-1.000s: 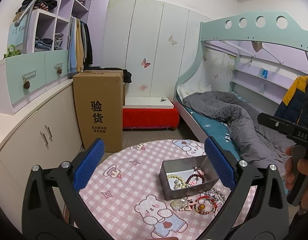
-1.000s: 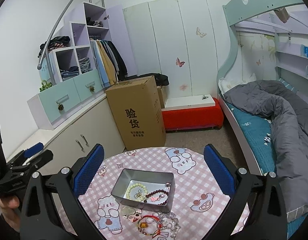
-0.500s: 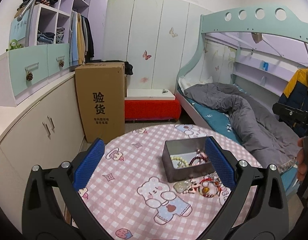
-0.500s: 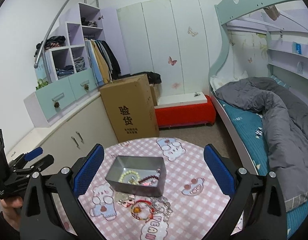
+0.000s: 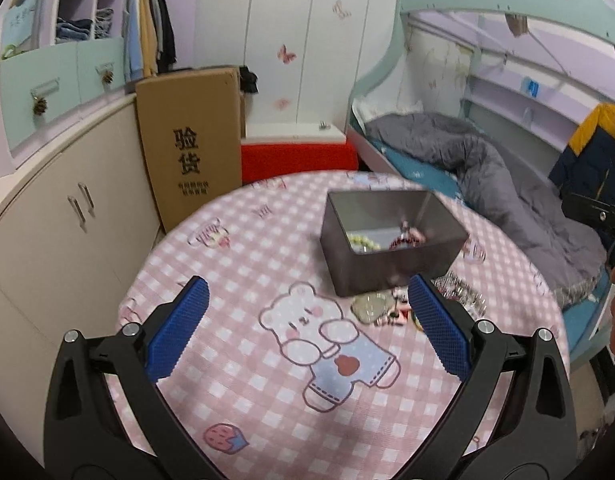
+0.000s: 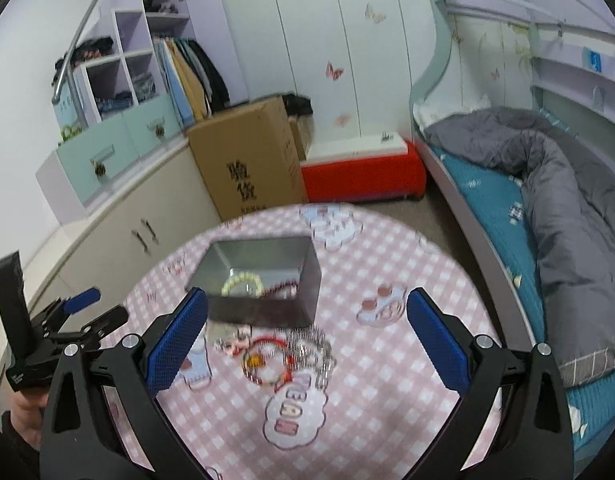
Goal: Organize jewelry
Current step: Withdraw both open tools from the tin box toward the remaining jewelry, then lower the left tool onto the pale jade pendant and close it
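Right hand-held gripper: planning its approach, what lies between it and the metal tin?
In the right wrist view, loose jewelry lies on the tablecloth between the open right hand-held gripper and the metal tin.

Wide-open blue-padded right gripper [image 6: 307,316] above round pink checked tablecloth [image 6: 407,392], grey rectangular metal tin [image 6: 263,312] holding beads, red string bracelet [image 6: 267,362] and silver chain [image 6: 313,346] just beside it

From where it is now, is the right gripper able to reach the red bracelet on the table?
Probably yes. The right gripper is open and the red bracelet lies in the open between its fingers, in front of the metal tin. Only the silver chain beside it might get caught.
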The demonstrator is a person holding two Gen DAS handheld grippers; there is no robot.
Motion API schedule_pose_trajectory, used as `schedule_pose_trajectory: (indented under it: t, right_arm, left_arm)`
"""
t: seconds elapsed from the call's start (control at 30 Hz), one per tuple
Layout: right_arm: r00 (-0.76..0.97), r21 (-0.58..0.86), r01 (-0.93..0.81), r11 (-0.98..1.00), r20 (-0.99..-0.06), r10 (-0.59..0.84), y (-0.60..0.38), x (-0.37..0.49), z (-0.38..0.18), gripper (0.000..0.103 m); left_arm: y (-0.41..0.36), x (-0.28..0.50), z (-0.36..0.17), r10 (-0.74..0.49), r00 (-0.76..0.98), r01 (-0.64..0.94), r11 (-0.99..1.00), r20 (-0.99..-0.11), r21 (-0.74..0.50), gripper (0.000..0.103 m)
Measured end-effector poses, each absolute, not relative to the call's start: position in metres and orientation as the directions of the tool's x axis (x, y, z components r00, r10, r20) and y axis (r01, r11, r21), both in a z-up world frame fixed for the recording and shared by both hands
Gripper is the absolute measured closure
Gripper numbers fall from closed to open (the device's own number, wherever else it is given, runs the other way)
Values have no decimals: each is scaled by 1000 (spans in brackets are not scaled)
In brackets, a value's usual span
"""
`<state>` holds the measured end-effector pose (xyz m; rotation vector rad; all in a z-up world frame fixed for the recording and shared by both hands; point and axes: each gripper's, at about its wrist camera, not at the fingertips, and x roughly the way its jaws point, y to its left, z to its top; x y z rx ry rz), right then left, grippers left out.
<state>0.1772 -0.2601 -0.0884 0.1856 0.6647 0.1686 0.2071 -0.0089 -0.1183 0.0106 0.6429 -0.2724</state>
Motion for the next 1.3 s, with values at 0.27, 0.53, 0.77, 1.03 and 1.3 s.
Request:
schedule_pose_trajectory:
  t: [0.27, 0.53, 0.77, 1.03, 1.3]
  right_arm:
    - [689, 243, -101, 965, -683, 244, -255, 180, -131, 7]
    - [645, 251, -130, 959, -714, 274, -247, 187, -149, 7]
    - [617, 254, -169, 952, -726, 304, -235, 194, -158, 7]
    - [598, 245, -221, 944, -731, 329, -220, 200, -162, 7]
    - [581, 239, -256, 937, -737, 346, -210, 199, -167, 12]
  left_arm:
    - [-36, 238, -157, -263, 685, 299, 952, -680, -67, 6]
    - [-64, 267, -191, -250, 596, 324, 944, -763, -56, 9]
    - [-61, 274, -198, -288, 567, 330, 938, -772, -108, 47]
    - [-64, 271, -201, -265, 569, 354, 933, -779, -59, 31]
    - [-67, 267, -199, -316, 552, 427, 902, -772, -64, 75]
